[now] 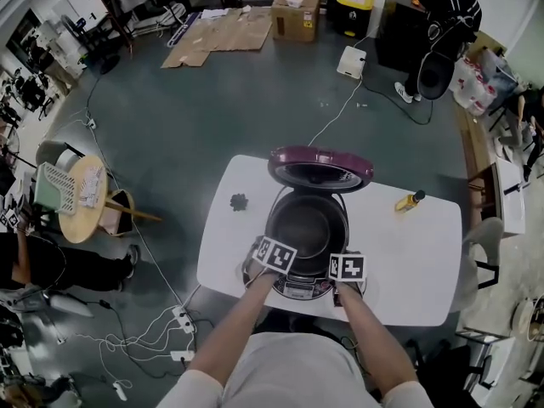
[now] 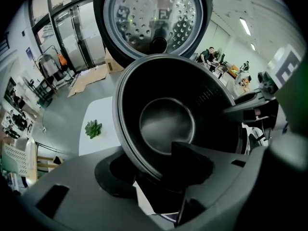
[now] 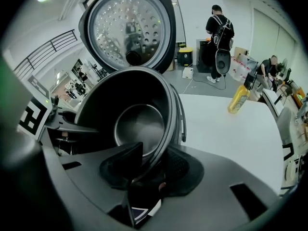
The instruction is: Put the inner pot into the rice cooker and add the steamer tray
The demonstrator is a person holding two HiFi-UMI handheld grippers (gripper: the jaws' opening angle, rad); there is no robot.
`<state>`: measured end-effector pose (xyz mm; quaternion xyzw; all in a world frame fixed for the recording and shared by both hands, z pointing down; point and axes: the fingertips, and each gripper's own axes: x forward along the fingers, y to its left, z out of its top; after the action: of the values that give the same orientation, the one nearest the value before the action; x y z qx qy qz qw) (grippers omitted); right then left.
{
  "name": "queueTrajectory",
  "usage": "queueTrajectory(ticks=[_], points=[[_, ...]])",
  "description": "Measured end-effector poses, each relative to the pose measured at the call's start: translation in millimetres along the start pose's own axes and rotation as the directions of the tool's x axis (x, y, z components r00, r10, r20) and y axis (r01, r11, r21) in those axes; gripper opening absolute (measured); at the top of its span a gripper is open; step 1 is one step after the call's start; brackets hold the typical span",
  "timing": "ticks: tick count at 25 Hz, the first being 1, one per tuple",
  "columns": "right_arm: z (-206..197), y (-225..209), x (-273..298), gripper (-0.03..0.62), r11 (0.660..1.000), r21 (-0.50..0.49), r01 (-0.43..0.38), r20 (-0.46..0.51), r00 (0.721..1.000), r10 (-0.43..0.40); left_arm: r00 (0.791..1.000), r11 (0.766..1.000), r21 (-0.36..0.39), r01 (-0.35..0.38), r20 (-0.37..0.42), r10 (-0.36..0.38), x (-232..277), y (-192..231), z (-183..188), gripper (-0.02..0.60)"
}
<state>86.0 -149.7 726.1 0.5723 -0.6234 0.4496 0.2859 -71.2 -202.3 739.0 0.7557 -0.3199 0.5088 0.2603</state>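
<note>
Grey floor (image 1: 255, 100) with flattened cardboard (image 1: 223, 34) and loose cables (image 1: 153, 330) surrounds a white surface (image 1: 416, 262). On it stands the rice cooker (image 1: 297, 289), its purple lid (image 1: 320, 167) tipped up at the back. The inner pot (image 1: 306, 228) sits down inside the cooker. The left gripper (image 2: 149, 163) and right gripper (image 3: 156, 160) point steeply down at the pot's near rim. Each has one finger inside the pot and one outside, and the fingers stand apart around the rim without clamping it. A small green plant (image 1: 239, 201) lies left of the cooker, and a yellow bottle (image 1: 410, 201) lies to its right.

Head view overhead; gripper views close, share pot (image 2: 168, 124).
</note>
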Motion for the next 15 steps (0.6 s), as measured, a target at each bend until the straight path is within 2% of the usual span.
queueTrajectory(ticks=[5, 9, 15], points=[[4.7, -0.6, 0.5, 0.132, 1.0, 0.021, -0.011, 0.017, 1.0, 0.011, 1.0, 1.0, -0.015, 0.006, -0.009, -0.006, -1.7, 0.5, -3.3, 0.244], [8.7, -2.8, 3.8, 0.13, 0.999, 0.04, -0.026, 0.021, 0.999, 0.025, 1.0, 1.0, -0.019, 0.015, 0.014, -0.015, -2.4, 0.7, -6.5, 0.252], [8.6, -2.0, 4.2, 0.133, 0.999, 0.032, -0.024, 0.004, 1.0, 0.024, 1.0, 1.0, 0.008, -0.011, 0.014, 0.011, -1.8, 1.9, -7.8, 0.267]])
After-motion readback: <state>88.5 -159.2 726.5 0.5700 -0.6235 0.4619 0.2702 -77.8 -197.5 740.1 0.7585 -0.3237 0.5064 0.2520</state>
